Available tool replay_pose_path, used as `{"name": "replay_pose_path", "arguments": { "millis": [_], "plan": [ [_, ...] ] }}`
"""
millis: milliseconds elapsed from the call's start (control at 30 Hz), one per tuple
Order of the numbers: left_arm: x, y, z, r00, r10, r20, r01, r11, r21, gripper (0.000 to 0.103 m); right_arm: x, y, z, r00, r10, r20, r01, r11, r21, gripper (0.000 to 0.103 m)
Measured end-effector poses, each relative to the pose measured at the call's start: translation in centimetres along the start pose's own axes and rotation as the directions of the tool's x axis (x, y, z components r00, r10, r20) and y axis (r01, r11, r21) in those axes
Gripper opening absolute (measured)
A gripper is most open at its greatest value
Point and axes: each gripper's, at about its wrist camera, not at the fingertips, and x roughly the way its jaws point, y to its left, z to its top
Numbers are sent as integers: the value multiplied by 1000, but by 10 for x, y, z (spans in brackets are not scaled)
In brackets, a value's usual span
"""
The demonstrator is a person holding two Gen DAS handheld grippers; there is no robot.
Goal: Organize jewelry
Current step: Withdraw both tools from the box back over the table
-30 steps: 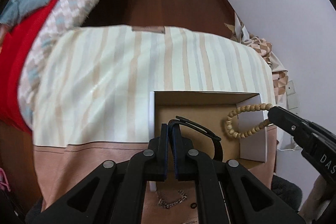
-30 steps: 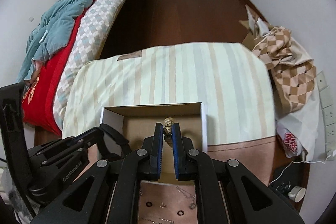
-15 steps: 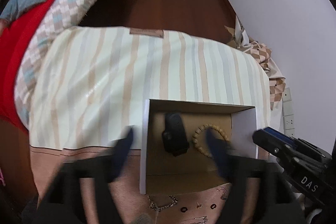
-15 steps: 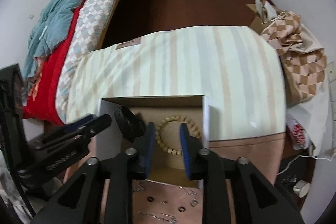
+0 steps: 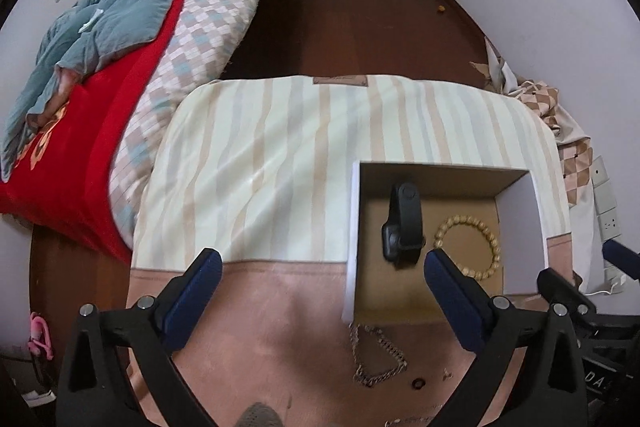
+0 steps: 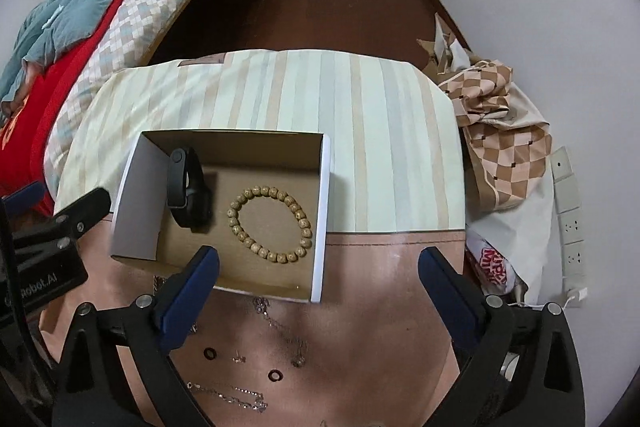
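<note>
Over at the left of the right wrist view, your left gripper pokes in beside the box's white left wall, while its own camera shows its fingers spread wide with nothing between them. The cardboard box sits mid-frame on the striped tablecloth, open at the top, and the cloth is bare from its far wall to the table's far edge. Inside, the black watch band lies against the left side, long axis running near-to-far, next to the wooden bead bracelet lying flat as a ring on the box floor. Your right gripper is wide apart too, holding nothing, hovering at the box's near edge. The right view shows small rings and a thin chain on the pink strip; the left view instead catches a chunkier chain, bit blurry, just below the box.
</note>
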Motion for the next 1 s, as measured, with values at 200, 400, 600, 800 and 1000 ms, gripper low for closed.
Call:
{"name": "replay_pose_path", "arguments": {
  "millis": [200,400,600,800,1000],
  "plan": [
    [-26,2,-15,999,8,36,-8,1000,-21,103,-23,2,-12,999,1,33,-2,1000,13,101],
    [-67,5,-29,992,35,120,-34,999,-10,103,-67,2,-25,994,-3,108,0,1000,21,101],
    [-107,8,-43,983,26,180,-25,1000,-11,103,-116,6,-39,982,-10,189,7,1000,17,101],
    [-142,11,-58,975,18,219,-15,1000,-16,103,-155,4,-56,969,-4,247,-1,1000,21,101],
    [-146,16,-74,977,18,212,-12,999,-31,103,-168,0,-75,968,13,250,-21,999,32,101]
  ]
}}
